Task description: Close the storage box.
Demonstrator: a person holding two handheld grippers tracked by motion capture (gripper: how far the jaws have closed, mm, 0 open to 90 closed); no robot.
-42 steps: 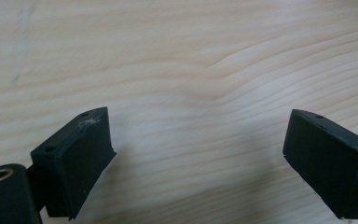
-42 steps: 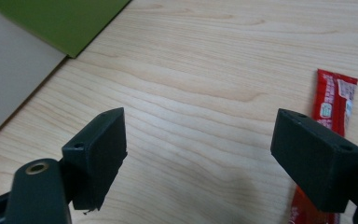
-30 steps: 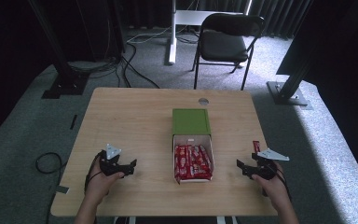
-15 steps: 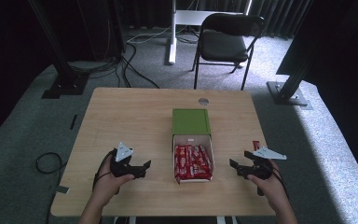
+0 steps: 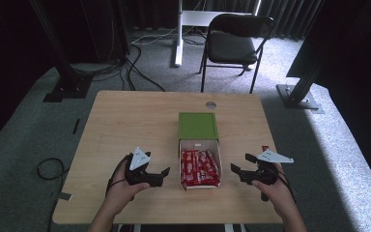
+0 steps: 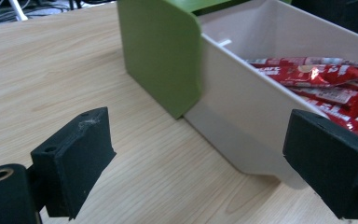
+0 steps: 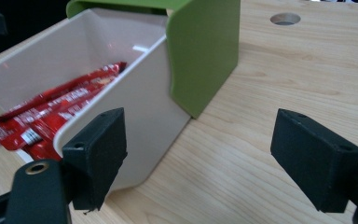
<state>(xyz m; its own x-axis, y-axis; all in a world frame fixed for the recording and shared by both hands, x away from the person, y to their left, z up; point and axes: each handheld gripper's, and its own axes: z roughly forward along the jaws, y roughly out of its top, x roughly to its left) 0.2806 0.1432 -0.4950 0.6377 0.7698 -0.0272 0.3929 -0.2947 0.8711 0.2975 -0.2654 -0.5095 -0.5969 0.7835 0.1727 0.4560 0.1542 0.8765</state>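
At the bottom of the high view, the left gripper [image 5: 158,175] is seen at lower left of centre and the right gripper [image 5: 240,167] at lower right of centre, each held in a hand above the wooden table [image 5: 125,121]. Both grippers are pointed inward, toward the box between them. In the left gripper view and the right gripper view, each pair of jaws is shown spread wide with nothing between the pads.

The white tray [image 5: 199,143] is located at lower centre of the high view, between the two grippers and apart from both. Its long axis runs from the bottom edge of the frame toward the top, and its open end is drawn out toward the bottom. Red snack packets [image 5: 200,167] are laid lengthwise in it, parallel to that axis. The far end of the tray is covered by the green sleeve [image 5: 198,125], just above frame centre. Print on the packets is too blurred to be read.

Farther up, a round hole [image 5: 211,104] is set in the table. Beyond the table, a black chair [image 5: 236,43] stands at upper centre.

Compared with one second earlier, both grippers have been moved inward toward the tray, the left one more than the right. The tray and sleeve have not shifted.
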